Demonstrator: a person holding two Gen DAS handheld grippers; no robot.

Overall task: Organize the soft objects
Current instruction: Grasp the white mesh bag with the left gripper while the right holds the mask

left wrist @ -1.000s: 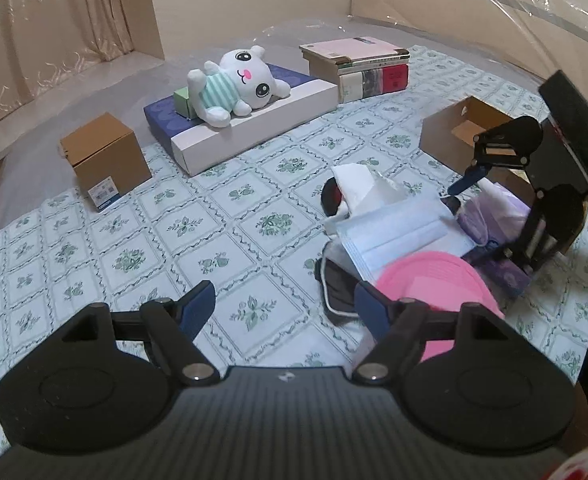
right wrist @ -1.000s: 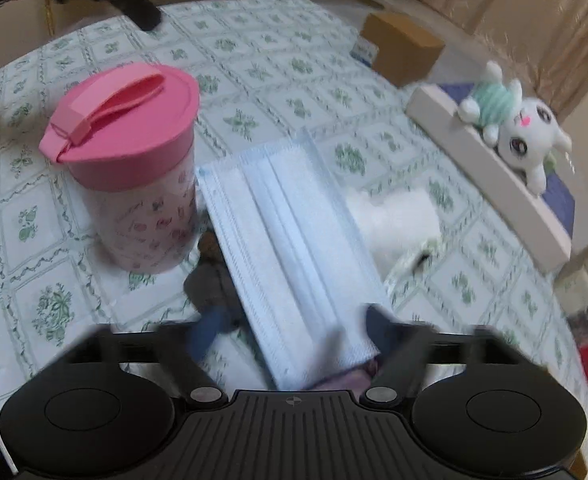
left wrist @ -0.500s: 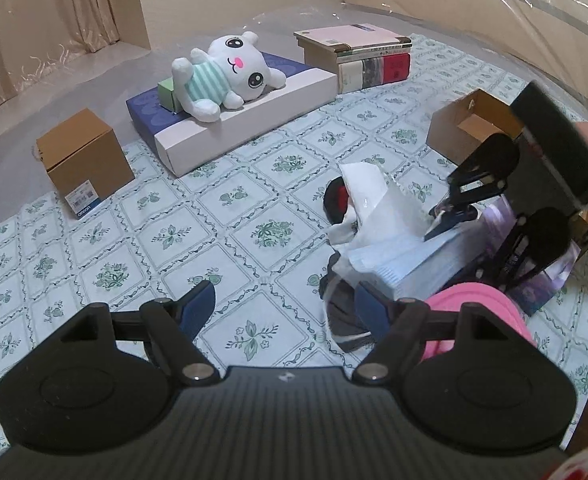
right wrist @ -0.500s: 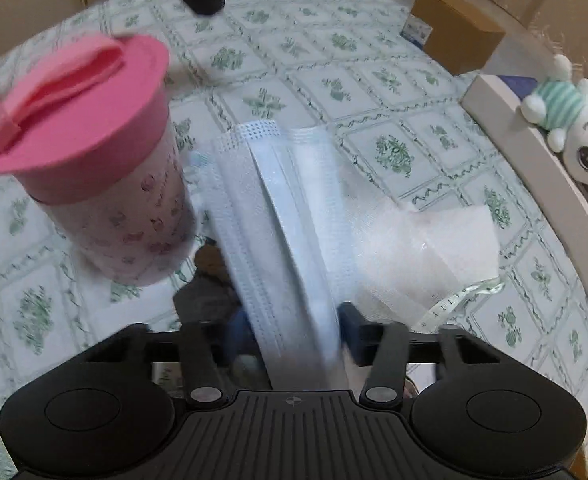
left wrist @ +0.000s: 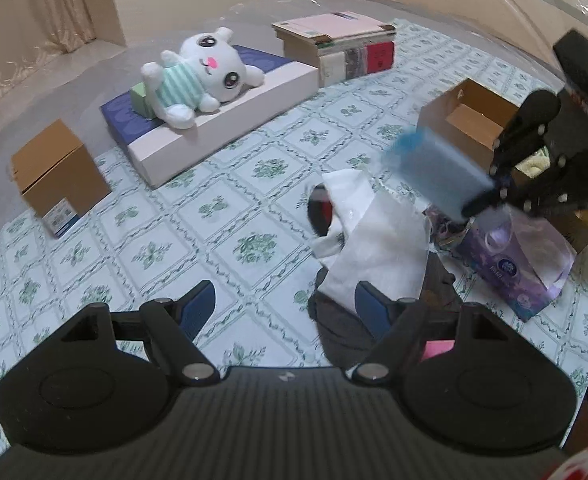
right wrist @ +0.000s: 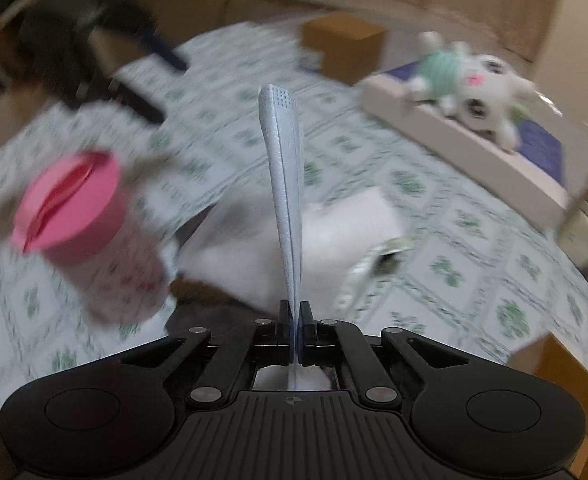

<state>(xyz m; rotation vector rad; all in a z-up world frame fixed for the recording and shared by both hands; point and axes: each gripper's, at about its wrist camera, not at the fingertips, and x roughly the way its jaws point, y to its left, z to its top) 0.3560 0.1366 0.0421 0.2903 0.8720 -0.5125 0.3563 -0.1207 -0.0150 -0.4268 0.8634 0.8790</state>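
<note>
Above the pile, right gripper (right wrist: 295, 316) has lifted mask (right wrist: 281, 184).

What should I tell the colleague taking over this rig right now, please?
Right hand-held gripper: shut on the blue face mask, lifted clear of the pile.
Left hand-held gripper: open, holding nothing, low over the tablecloth.
White cloth and dark fabric remain heaped beside the open cardboard box; plush toy lies on the flat box.
Done: mask picked. Left: place it, sort the rest.

Matte black ribbed housings, round side discs, silver pivot screws. Left claw (left wrist: 285, 308): blue-padded fingers (left wrist: 197, 305). Right claw (right wrist: 295, 317): black linkage arms, tiny centre crosshair mark.
</note>
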